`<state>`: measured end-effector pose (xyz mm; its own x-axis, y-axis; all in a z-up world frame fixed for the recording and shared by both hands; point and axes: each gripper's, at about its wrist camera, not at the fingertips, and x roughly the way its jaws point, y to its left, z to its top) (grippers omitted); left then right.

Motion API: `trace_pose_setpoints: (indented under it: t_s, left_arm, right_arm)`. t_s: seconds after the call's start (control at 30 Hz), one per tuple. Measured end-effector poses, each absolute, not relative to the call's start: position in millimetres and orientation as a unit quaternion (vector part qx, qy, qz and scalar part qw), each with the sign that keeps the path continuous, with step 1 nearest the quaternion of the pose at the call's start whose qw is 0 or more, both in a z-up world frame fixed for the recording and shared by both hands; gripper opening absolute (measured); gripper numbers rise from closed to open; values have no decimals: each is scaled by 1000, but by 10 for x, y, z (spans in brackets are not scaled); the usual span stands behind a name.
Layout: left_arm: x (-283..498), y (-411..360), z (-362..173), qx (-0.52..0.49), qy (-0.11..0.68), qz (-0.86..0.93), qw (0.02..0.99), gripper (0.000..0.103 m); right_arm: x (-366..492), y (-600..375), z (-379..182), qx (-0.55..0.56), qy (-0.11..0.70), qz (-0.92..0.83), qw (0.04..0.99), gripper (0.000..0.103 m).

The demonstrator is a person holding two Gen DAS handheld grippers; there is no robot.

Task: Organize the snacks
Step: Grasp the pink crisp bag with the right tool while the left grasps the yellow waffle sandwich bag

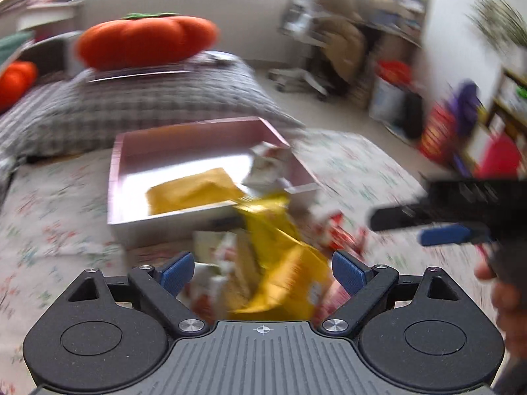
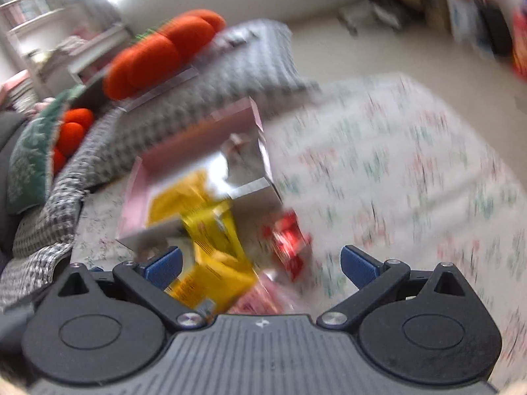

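A pink box stands on the floral bed sheet with a yellow packet lying inside. A white-and-red packet leans at its near right corner. In front of the box lies a heap of snacks: a big yellow bag, a red packet and pale packets. My left gripper is open over the yellow bag, pads clear of it. My right gripper is open above the heap, holding nothing. Both views are blurred.
A grey checked quilt lies behind the box with an orange pumpkin cushion on top. Bags and clutter line the floor at the right. A person's hand grips the right tool.
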<state>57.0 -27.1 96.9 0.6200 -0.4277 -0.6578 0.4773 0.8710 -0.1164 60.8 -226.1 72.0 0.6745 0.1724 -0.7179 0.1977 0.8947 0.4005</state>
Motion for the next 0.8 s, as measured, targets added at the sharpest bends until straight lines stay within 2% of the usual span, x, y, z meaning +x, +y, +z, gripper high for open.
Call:
trace_pose_setpoints:
  t_s: [0.2, 0.3, 0.5, 0.57, 0.67, 0.73, 0.8]
  left_arm:
    - [517, -491, 827, 77, 361, -275, 888, 91]
    - [461, -577, 830, 100, 348, -286, 887, 90]
    - [388, -659, 778, 136, 348, -291, 881, 85]
    - [379, -676, 758, 143, 348, -296, 878, 83]
    - [378, -735, 710, 153, 348, -301, 874, 73]
    - [380, -755, 670, 160, 354, -301, 871, 62]
    - [391, -772, 619, 170, 358, -297, 869, 58]
  right_arm:
    - [704, -2360, 481, 309, 463, -7, 831, 95]
    - [725, -2315, 397, 319, 483, -3, 815, 88]
    - [667, -2349, 410, 329, 488, 5, 808, 87]
    - [674, -2368, 381, 335, 493, 5, 803, 83]
    - [689, -2370, 315, 349, 507, 4, 789, 76]
    - [700, -2356, 273, 353, 516, 6, 780, 73]
    - [703, -2340, 247, 355, 521, 10, 776, 72]
